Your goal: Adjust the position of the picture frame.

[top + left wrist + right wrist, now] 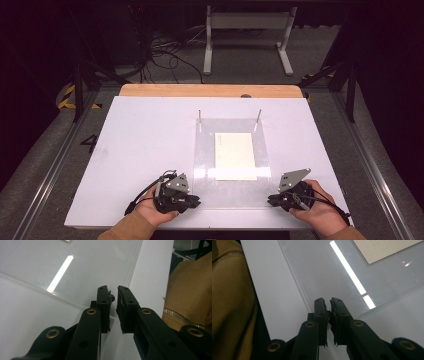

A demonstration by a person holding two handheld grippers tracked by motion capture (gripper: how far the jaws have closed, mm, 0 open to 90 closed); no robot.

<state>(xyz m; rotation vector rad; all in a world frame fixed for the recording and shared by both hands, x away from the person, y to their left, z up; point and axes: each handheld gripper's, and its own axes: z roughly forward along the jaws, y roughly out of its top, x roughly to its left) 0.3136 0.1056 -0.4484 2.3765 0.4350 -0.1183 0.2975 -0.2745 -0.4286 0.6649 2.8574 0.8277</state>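
Gripping opposite near corners of the clear acrylic sheet [231,170], left tool [194,201] and right tool [270,200] are clamped narrowly; uneven lifting risks slippage, dislodging the cream paper [234,156] beneath.

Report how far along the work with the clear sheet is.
Done: the clear acrylic sheet lies flat over the cream paper, its far edge at the two pins. In hand: the left claw and right claw sit at its near corners, jaws nearly closed; whether they pinch the edge is unclear. Left: the sheet isn't lifted yet.
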